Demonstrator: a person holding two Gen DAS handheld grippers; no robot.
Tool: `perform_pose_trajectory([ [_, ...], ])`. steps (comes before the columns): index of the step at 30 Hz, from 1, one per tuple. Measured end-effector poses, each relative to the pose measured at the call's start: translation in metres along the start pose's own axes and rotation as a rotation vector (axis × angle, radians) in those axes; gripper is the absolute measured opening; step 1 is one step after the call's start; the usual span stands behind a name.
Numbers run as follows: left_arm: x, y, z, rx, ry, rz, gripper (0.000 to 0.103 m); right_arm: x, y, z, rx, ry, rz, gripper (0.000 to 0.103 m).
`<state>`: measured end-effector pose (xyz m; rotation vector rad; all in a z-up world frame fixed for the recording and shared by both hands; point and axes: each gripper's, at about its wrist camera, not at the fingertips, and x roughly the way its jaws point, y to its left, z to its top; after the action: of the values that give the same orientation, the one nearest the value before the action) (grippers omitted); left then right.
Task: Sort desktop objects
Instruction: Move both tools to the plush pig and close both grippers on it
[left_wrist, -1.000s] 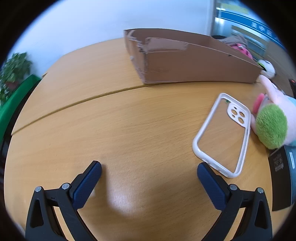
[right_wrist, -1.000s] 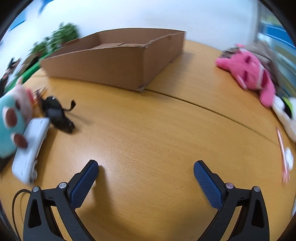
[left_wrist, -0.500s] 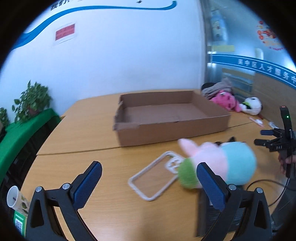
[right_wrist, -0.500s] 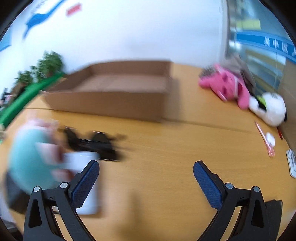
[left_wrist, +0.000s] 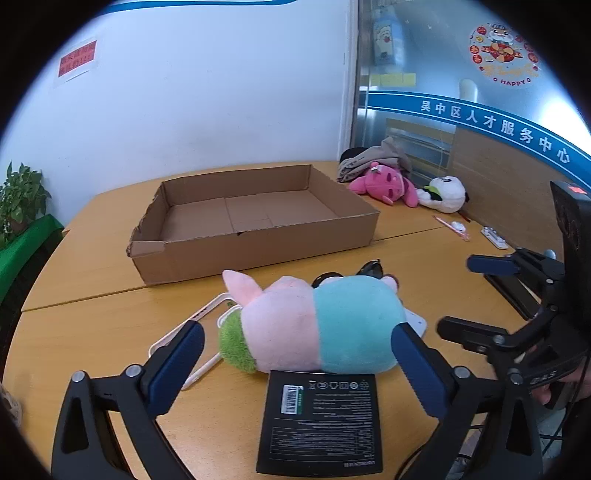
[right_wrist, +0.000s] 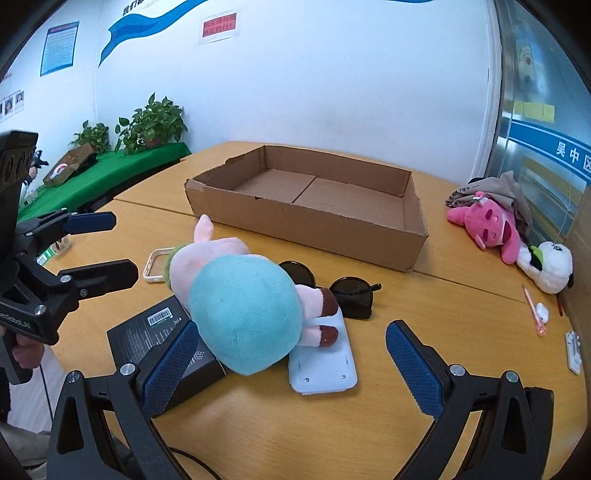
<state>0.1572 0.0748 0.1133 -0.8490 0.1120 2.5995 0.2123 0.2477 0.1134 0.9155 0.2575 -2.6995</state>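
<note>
Left gripper (left_wrist: 295, 363), right gripper (right_wrist: 290, 354): both wide open, empty. Sorting unstarted, apparently; plush toy (right_wrist: 243, 310) likely first, for the cardboard box (right_wrist: 369, 230).

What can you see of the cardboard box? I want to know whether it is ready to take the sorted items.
The cardboard box is a wide, shallow brown tray with no lid, seemingly corrugated. It sits flat on the wooden table, beyond the plush toy. Its floor shows flap seams and nothing inside. One corner is torn and ragged, with a bent flap. Nothing touches it but the table; both claws are well short of it.
</note>
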Motion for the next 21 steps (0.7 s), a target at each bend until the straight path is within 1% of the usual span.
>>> perform_pose_trajectory([
  [1,-0.001,-0.001,0.000,0.000,-0.001,-0.005,0.069,0.001,0.002,0.001,-0.004,-0.002,-0.004,0.082],
  [2,0.000,-0.001,0.001,-0.001,0.003,-0.012,0.054,0.000,0.003,0.002,-0.002,-0.002,0.001,0.071],
  [3,0.003,0.000,0.002,-0.007,0.018,-0.019,0.028,0.001,0.002,0.003,0.016,0.006,0.021,0.051],
  [4,0.008,0.001,0.002,-0.022,0.039,-0.029,0.023,0.003,-0.002,0.004,0.032,0.010,0.039,0.046],
  [5,0.012,0.003,0.002,-0.037,0.053,-0.038,0.023,0.004,-0.005,0.004,0.045,0.010,0.058,0.046],
  [6,0.016,0.006,0.002,-0.053,0.065,-0.050,0.023,0.004,-0.007,0.004,0.051,0.006,0.076,0.049],
  [7,0.019,0.008,0.002,-0.065,0.071,-0.057,0.031,0.004,-0.008,0.004,0.051,-0.002,0.108,0.069],
  [8,0.023,0.008,0.002,-0.074,0.078,-0.059,0.042,0.004,-0.008,0.003,0.044,-0.006,0.128,0.084],
  [9,0.026,0.010,0.003,-0.085,0.086,-0.056,0.066,0.005,-0.007,0.003,0.027,-0.008,0.142,0.103],
  [10,0.029,0.012,0.003,-0.099,0.086,-0.046,0.084,0.006,-0.004,0.002,-0.007,-0.017,0.138,0.103],
  [11,0.031,0.014,0.003,-0.114,0.080,-0.038,0.084,0.008,-0.003,0.001,-0.035,-0.015,0.137,0.103],
  [13,0.038,0.020,0.004,-0.129,0.088,-0.053,0.084,0.019,-0.004,0.001,-0.061,0.014,0.154,0.103],
  [19,0.073,0.041,-0.001,-0.168,0.173,-0.075,0.084,0.066,-0.020,0.000,0.014,0.126,0.255,0.103],
  [20,0.080,0.045,-0.003,-0.183,0.196,-0.082,0.084,0.072,-0.020,-0.001,0.028,0.137,0.284,0.103],
  [21,0.085,0.048,-0.004,-0.198,0.207,-0.105,0.084,0.078,-0.018,-0.002,0.035,0.147,0.312,0.103],
])
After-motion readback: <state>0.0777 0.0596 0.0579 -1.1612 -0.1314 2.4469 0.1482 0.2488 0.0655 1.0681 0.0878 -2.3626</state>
